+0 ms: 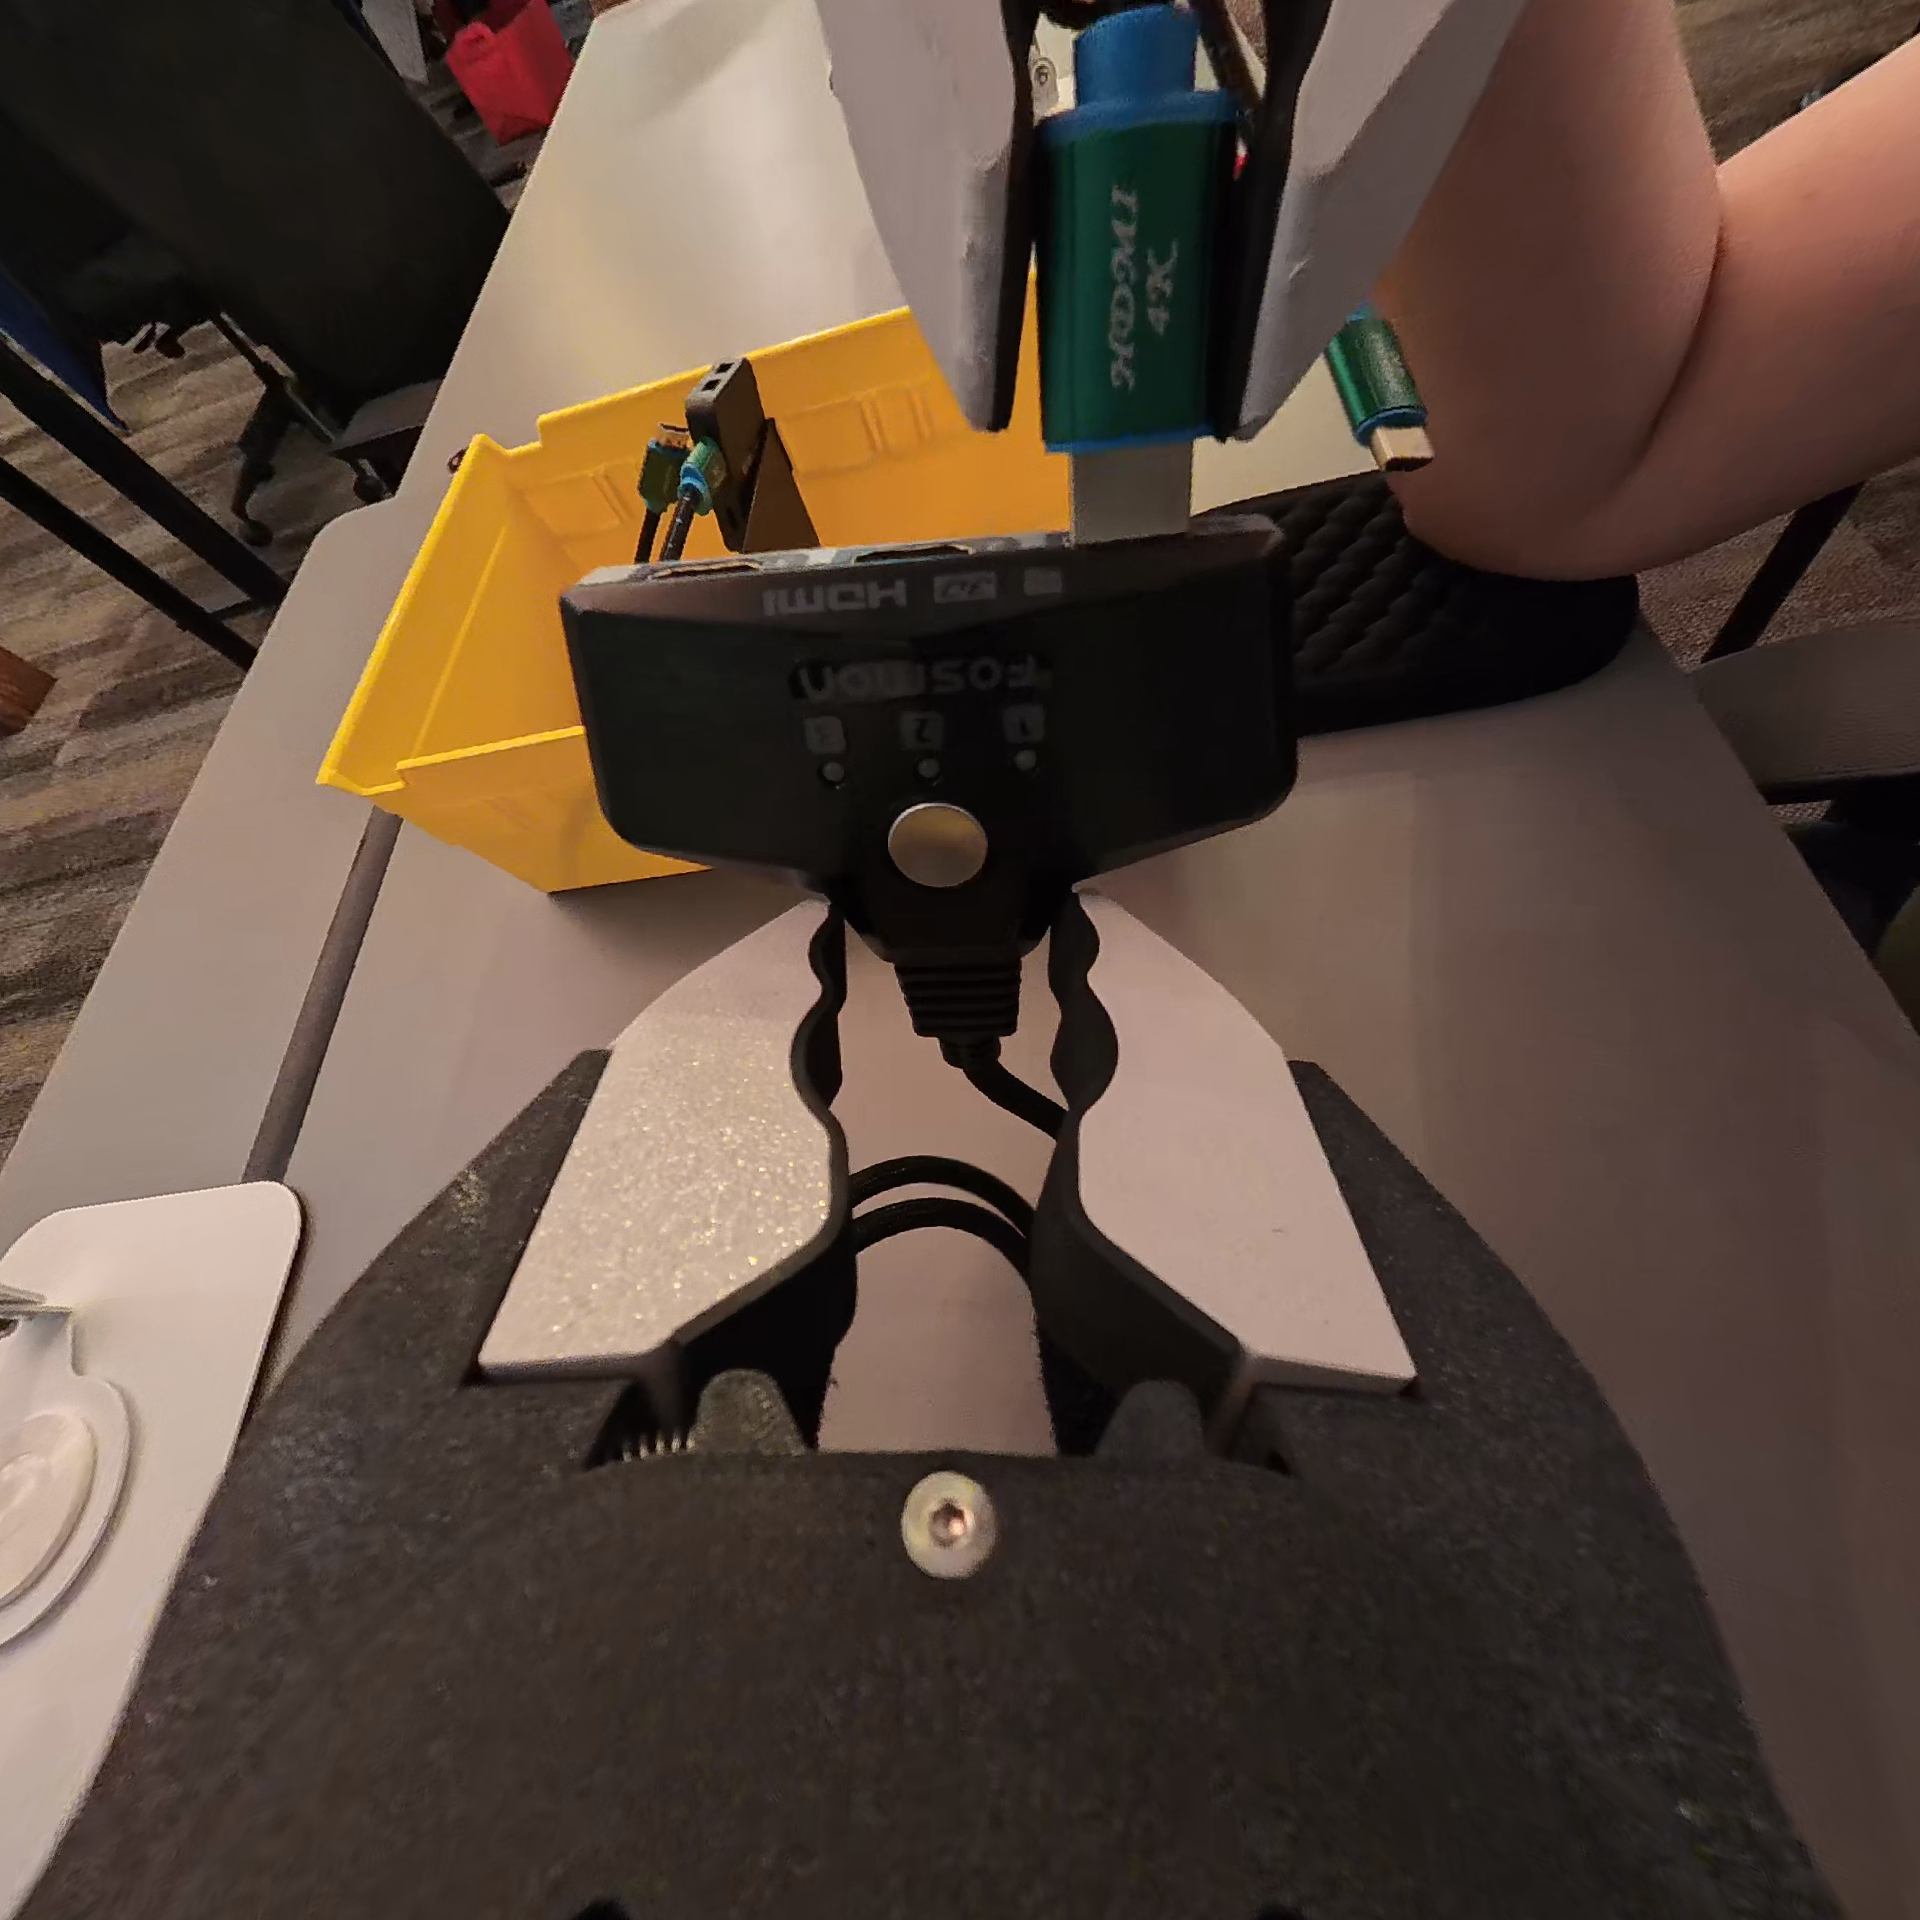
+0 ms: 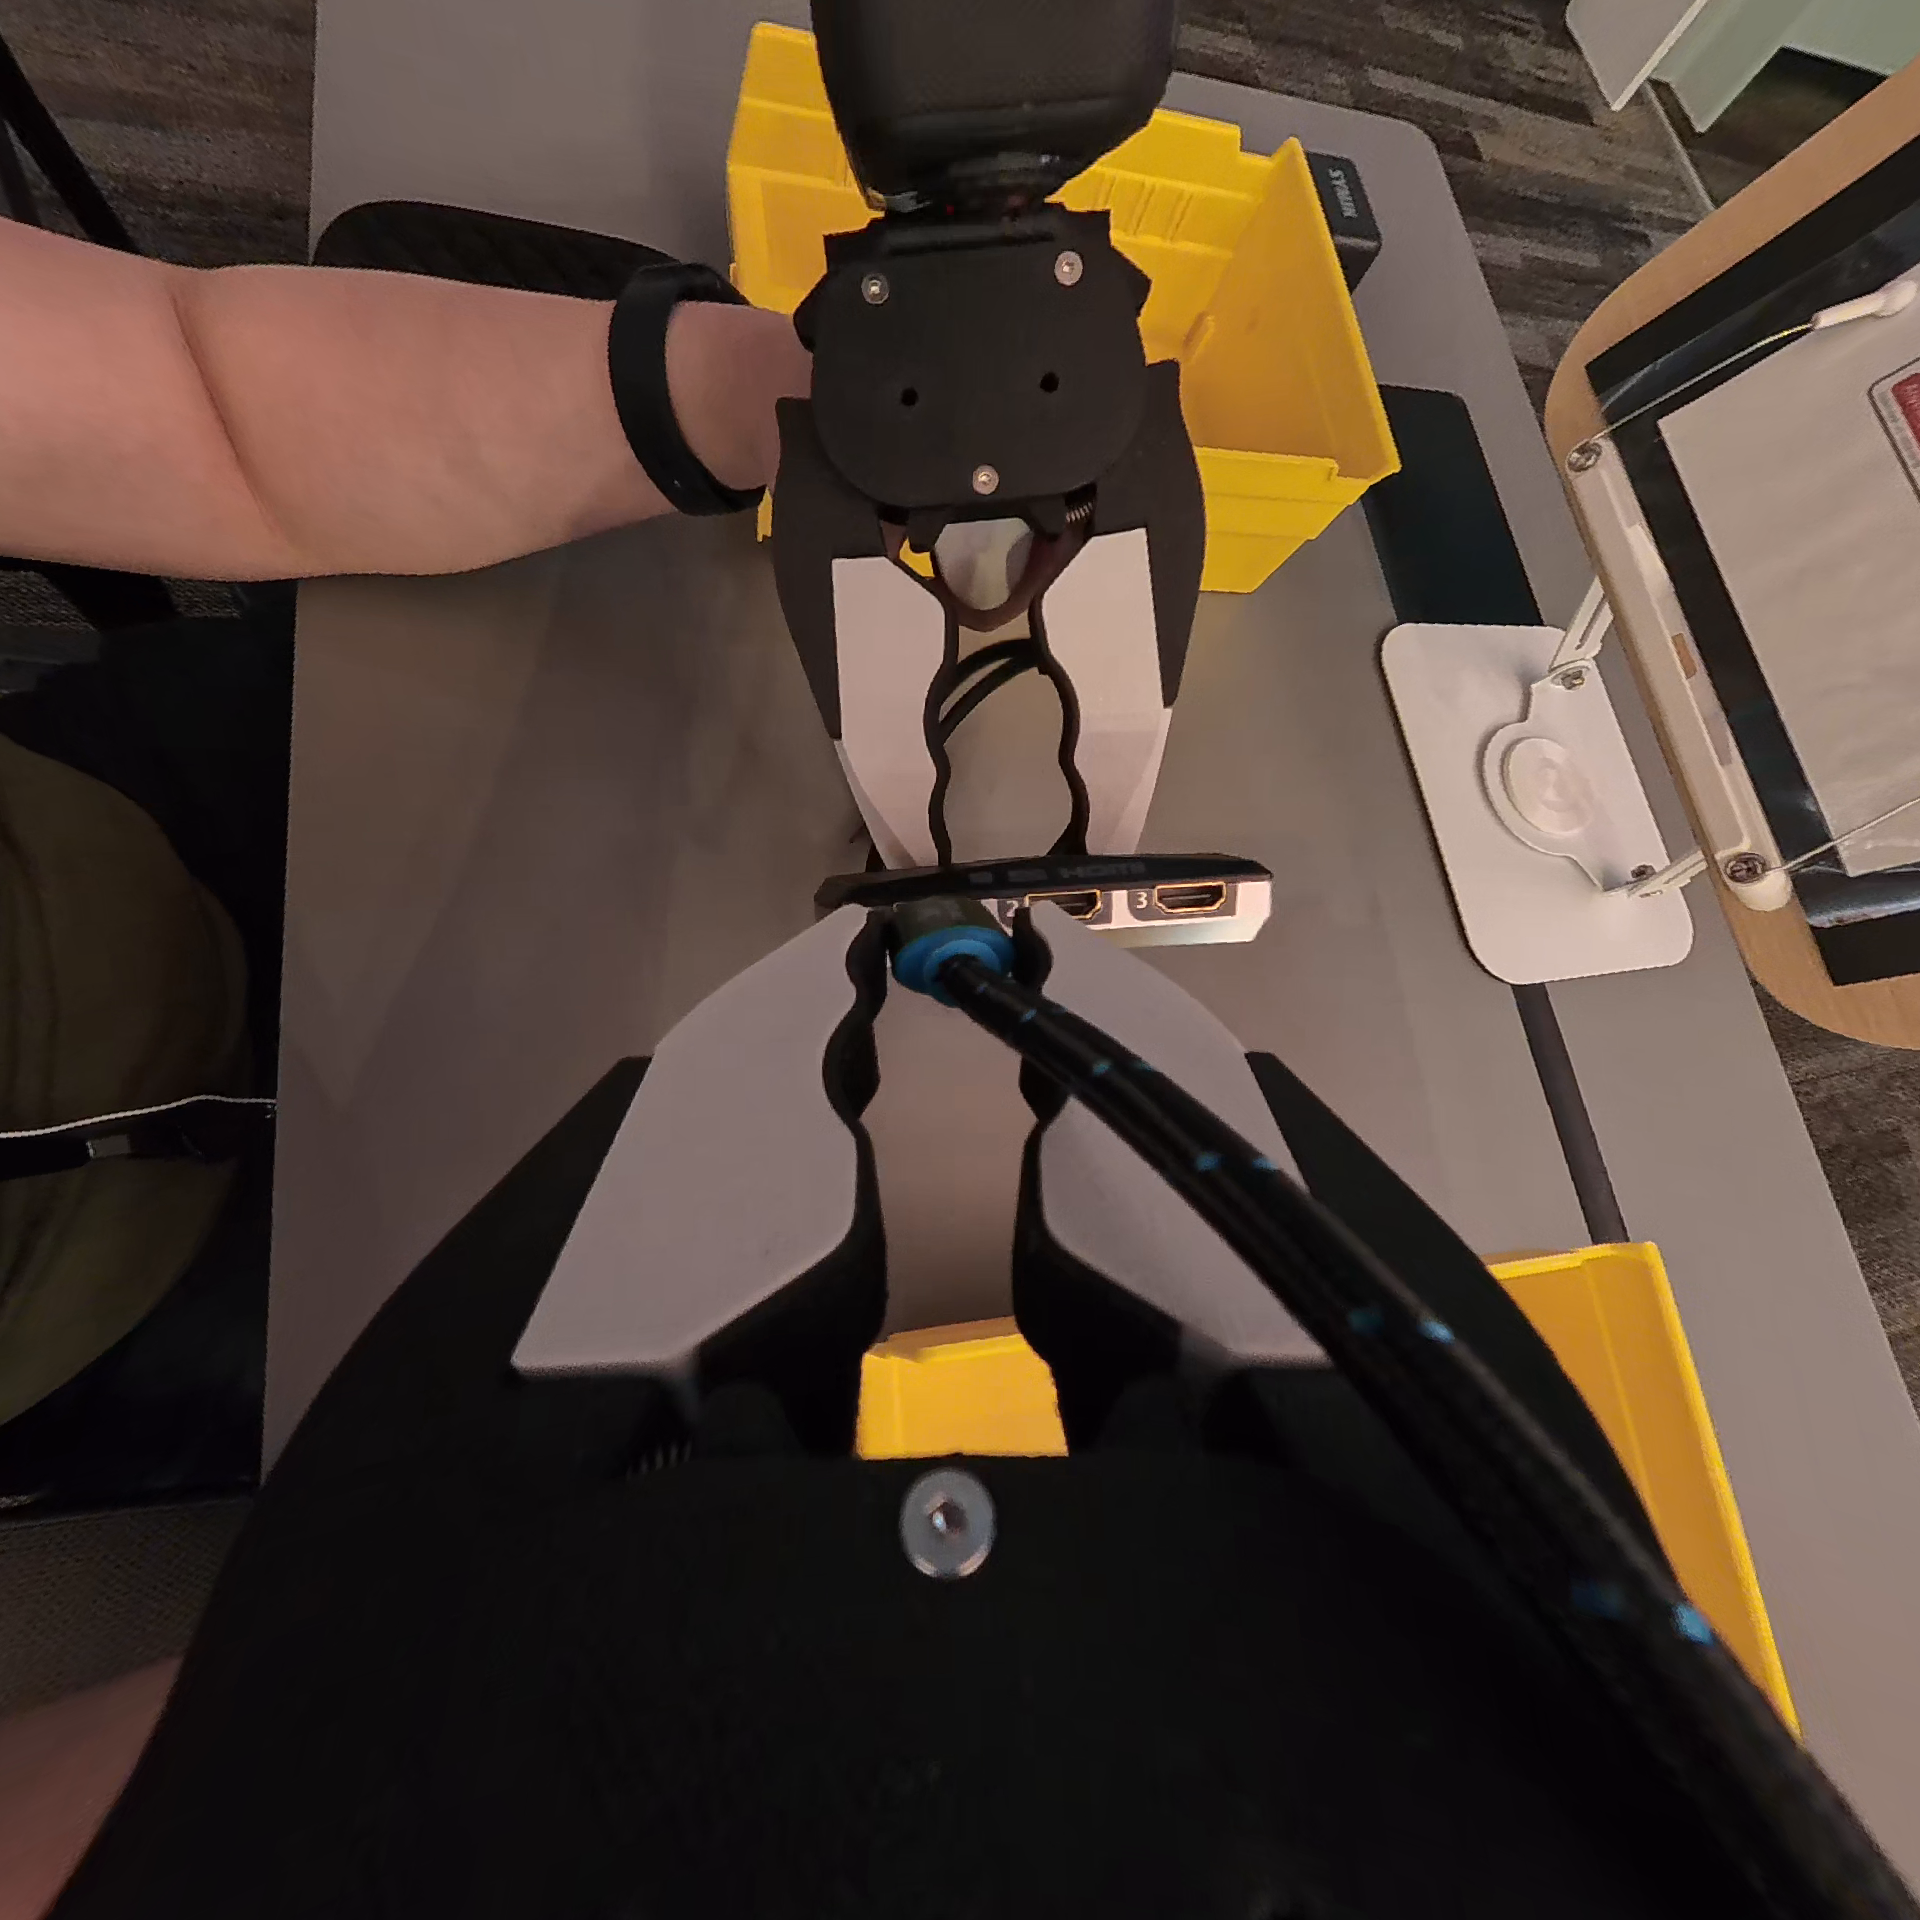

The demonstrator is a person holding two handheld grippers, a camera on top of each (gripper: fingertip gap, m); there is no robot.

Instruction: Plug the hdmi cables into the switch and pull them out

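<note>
Green plug [image 1: 1130, 281] is entering the switch [image 1: 935, 686] end port, right tongs [image 1: 1127, 416] grasping it; left tongs [image 1: 951, 945] gripping the switch. Next: press straight.

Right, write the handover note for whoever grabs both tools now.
Left tool: shut on the switch at its cable end, held above the table.
Right tool: shut on the green HDMI plug, its metal tip at or just inside the end port; depth unclear.
Other two ports empty. More cables wait in the yellow bin.
Left: seat this plug, plug the rest, pull all out.
</note>
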